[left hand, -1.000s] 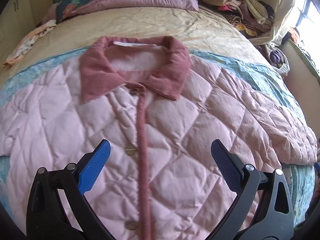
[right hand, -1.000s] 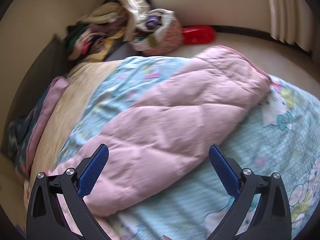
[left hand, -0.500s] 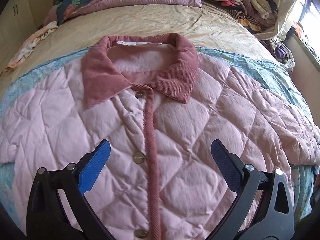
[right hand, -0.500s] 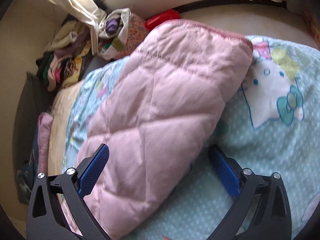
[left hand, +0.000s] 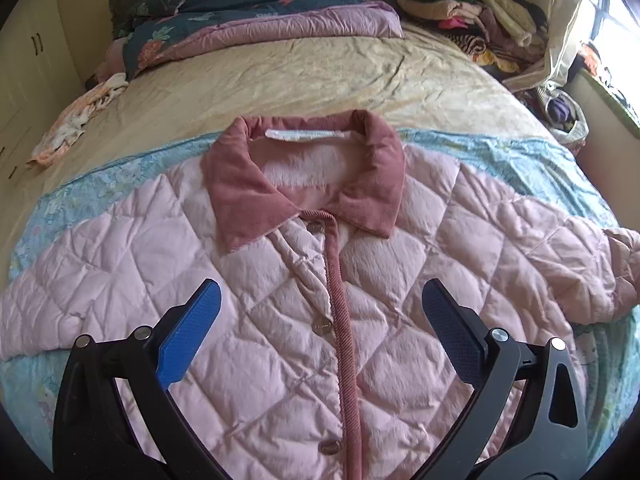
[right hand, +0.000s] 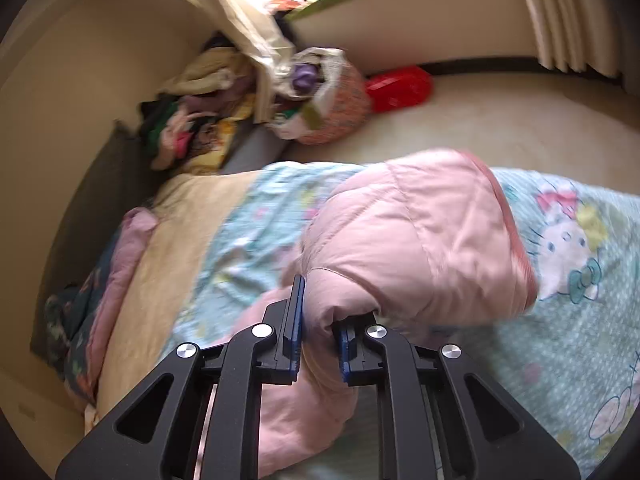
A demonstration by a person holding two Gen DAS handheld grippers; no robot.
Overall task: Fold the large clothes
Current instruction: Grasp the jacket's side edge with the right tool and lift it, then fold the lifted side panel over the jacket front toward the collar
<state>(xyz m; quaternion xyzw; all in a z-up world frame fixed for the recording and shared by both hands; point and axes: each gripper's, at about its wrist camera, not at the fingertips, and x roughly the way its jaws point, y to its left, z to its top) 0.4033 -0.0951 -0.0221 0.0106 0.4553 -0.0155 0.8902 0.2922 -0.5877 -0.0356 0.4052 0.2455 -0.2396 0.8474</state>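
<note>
Quilted pink jacket spread button-side up on the bed's blue sheet.
Left wrist view: left gripper spread wide above its front, touching nothing. Right wrist view: right gripper pinching the sleeve — fabric bunched between the blue pads, near the bed's side edge.

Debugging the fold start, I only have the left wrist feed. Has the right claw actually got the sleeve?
Observer: Yes. The right claw is shut on the pink sleeve, fabric bunched between its pads.
Operator: Which part of the sleeve?
Observer: Short of the cuff; the darker cuff trim lies beyond the claw.
Operator: Sleeve flat on the bed?
Observer: No, it humps up off the cartoon-print blanket at the grip.
Operator: Anything on the floor past that bed edge?
Observer: A stuffed bag of clothes and a red object beside it.
</note>
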